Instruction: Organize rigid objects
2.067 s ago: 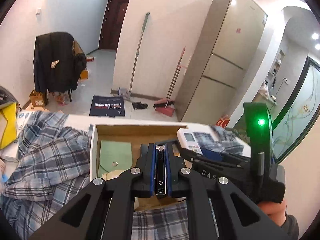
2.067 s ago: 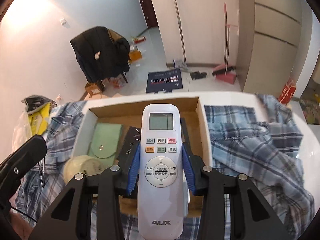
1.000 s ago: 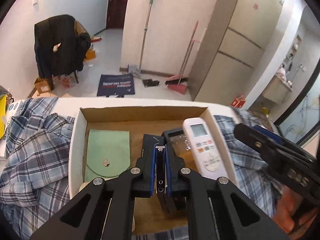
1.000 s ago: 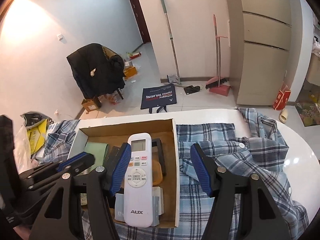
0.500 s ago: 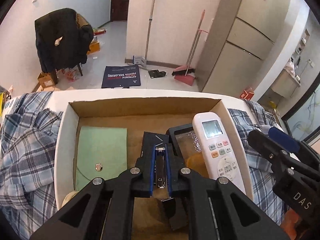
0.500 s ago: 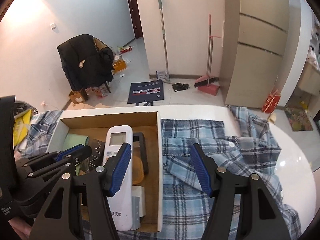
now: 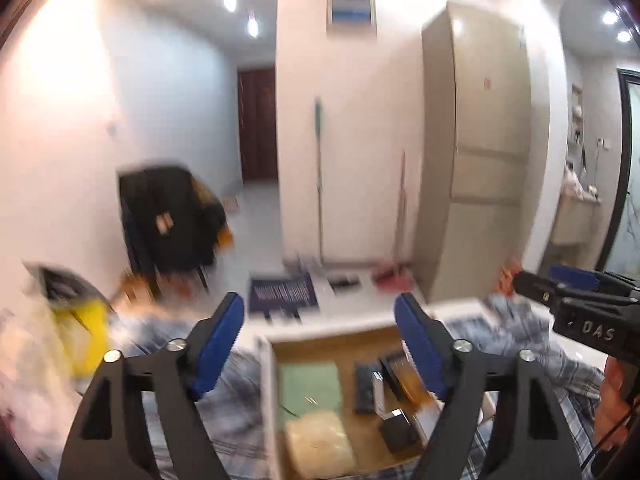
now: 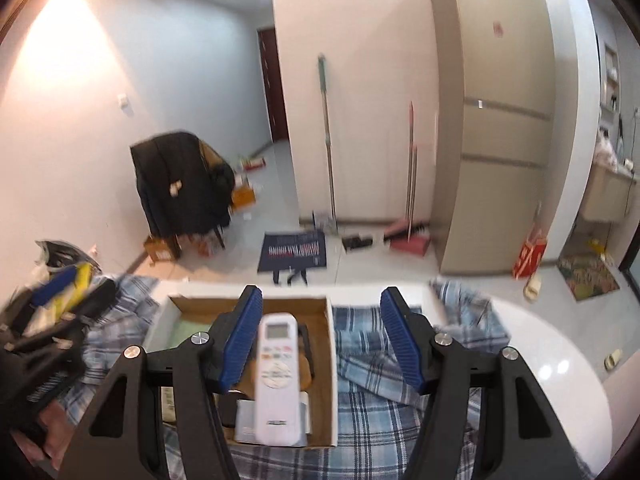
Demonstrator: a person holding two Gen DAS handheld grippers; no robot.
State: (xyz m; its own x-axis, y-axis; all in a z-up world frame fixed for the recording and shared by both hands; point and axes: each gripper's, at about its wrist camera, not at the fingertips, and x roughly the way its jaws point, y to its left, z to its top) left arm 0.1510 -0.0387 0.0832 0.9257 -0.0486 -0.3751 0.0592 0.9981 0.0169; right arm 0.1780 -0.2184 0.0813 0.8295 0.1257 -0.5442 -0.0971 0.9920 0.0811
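Released since the earlier frame, the nail clipper (image 7: 378, 390) is lying inside the cardboard box (image 8: 329, 344) beside the remote (image 8: 277, 376), while the left gripper (image 7: 320, 340), just opened wide, and the right gripper (image 8: 320, 340) are being held empty and parted above that box.

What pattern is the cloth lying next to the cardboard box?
Blue and white plaid; the cloth shows best in the right wrist view.

White letters reading "DAS" stand on the black body of the right hand-held gripper (image 7: 576, 300), seen from the left wrist view. The dark blue floor mat (image 8: 294, 251) carries rows of white and red lettering, upside down and too blurred to read. The print on the white remote control (image 8: 277, 376) is illegible.
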